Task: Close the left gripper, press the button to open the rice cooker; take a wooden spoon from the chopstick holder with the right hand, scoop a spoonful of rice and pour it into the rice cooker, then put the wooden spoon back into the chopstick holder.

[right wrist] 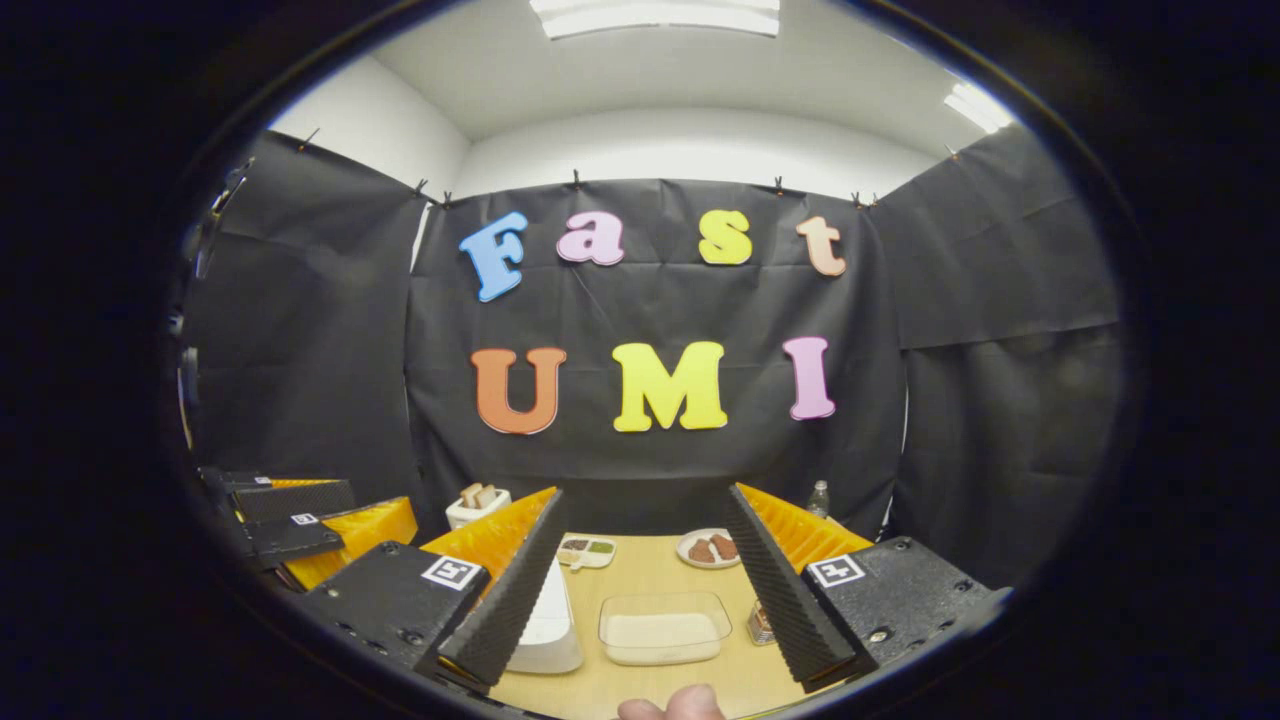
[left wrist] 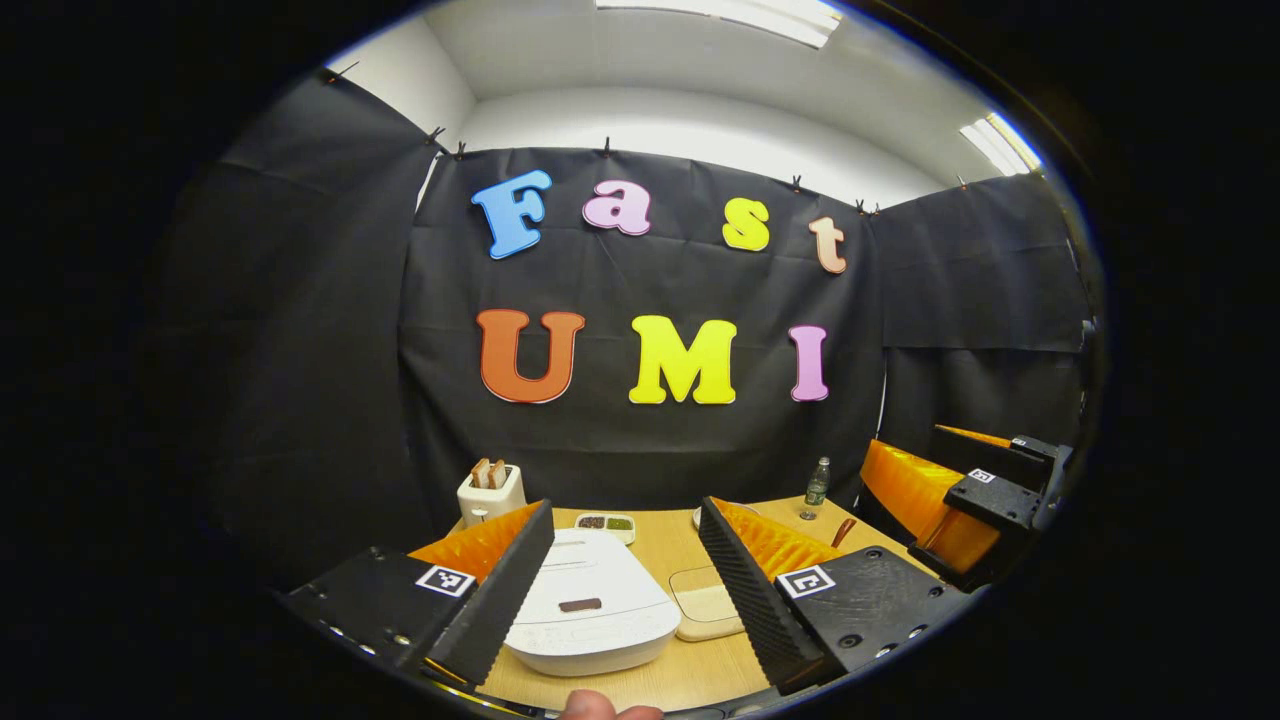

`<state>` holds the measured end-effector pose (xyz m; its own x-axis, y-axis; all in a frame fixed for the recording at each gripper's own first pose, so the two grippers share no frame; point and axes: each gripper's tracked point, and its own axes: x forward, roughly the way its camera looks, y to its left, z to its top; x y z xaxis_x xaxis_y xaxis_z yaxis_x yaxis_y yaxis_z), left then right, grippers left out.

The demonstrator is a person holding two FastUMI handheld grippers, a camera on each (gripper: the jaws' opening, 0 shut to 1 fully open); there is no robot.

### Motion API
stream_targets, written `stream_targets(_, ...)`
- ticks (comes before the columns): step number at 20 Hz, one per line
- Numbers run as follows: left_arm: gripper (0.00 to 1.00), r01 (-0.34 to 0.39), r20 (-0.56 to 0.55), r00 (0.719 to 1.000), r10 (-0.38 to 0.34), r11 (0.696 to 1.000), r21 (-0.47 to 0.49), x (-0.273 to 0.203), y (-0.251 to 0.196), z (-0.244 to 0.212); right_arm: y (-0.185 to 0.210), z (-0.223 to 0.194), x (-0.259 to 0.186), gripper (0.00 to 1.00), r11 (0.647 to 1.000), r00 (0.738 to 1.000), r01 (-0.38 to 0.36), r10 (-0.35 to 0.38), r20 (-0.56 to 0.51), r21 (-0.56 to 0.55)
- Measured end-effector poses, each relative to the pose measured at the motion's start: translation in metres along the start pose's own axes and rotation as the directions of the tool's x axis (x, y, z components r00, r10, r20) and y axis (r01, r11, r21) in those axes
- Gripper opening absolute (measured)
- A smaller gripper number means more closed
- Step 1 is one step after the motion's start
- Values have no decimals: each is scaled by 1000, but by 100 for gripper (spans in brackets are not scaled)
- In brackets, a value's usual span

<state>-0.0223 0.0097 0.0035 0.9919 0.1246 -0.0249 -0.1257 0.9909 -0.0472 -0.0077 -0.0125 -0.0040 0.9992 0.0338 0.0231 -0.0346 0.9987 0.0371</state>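
Both grippers hang over the wooden table, jaws spread wide and holding nothing. Left gripper frames the closed white rice cooker between its fingers; right gripper frames the rice container.

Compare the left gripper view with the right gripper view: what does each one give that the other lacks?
Left gripper view: the cooker with its whole closed lid and the dark button on it.

Right gripper view: the whole clear rice tray and the brown food on the plate; here the cooker is half hidden behind a finger.

Both: the toaster, the divided dish, the bottle and the table. Each also has its own gripper at the bottom, the left gripper and the right gripper, both open.
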Motion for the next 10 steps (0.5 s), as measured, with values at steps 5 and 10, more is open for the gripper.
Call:
stream_targets(5,95,-43,-5,999,43,999,13,5,-11,-2,-39,-6,11,100,999,999,38,-37,-19,37)
stream_targets(10,94,-132,-7,991,132,991,16,21,-8,-6,-82,-17,39,100,998,998,58,-57,-28,17)
